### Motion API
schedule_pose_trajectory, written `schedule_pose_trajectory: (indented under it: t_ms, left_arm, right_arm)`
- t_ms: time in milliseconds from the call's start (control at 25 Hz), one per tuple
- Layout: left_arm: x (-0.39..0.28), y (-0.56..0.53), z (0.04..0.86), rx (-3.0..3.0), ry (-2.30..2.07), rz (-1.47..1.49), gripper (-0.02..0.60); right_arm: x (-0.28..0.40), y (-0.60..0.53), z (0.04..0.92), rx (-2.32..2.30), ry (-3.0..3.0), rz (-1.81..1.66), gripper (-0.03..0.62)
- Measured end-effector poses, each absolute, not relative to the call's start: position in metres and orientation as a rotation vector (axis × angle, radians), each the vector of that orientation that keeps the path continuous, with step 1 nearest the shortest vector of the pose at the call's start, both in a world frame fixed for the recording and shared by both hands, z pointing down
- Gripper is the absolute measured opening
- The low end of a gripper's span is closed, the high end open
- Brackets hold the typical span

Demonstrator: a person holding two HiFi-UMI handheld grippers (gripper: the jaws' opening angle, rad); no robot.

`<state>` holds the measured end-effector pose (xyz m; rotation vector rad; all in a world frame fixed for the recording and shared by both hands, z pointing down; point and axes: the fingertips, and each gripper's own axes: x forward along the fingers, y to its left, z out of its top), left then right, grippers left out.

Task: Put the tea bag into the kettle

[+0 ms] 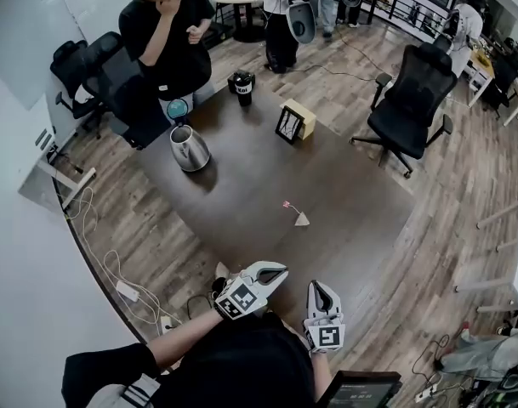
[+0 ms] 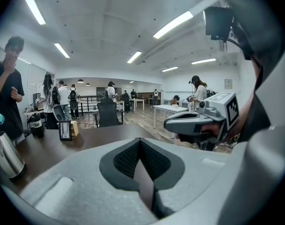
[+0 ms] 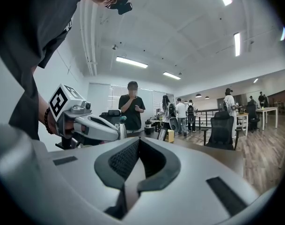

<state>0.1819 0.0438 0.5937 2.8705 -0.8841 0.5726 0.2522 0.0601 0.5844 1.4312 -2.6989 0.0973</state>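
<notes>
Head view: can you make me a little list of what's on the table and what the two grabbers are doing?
table: dark brown top
kettle: silver, upright, far left of table
tea bag: lying mid-table, apart from kettle
left gripper: shut, empty, above near edge
right gripper: shut, empty, beside the left one
also there: black cup, picture frame, far side

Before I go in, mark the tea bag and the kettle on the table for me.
tea bag [image 1: 301, 219]: head view, on the pale pouch itself.
kettle [image 1: 189, 150]: head view, on the middle of its steel body.
</notes>
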Motion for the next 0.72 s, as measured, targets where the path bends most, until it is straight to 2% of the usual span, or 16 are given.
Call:
schedule_pose_trajectory:
  t_ms: [720]
  left_arm:
    - [0.105, 0.011, 0.605, 2.751, -1.015, 0.564, -0.003]
  right_arm:
    - [0.198, 0.025, 0.612, 1.26, -2.641, 0.144, 0.007]
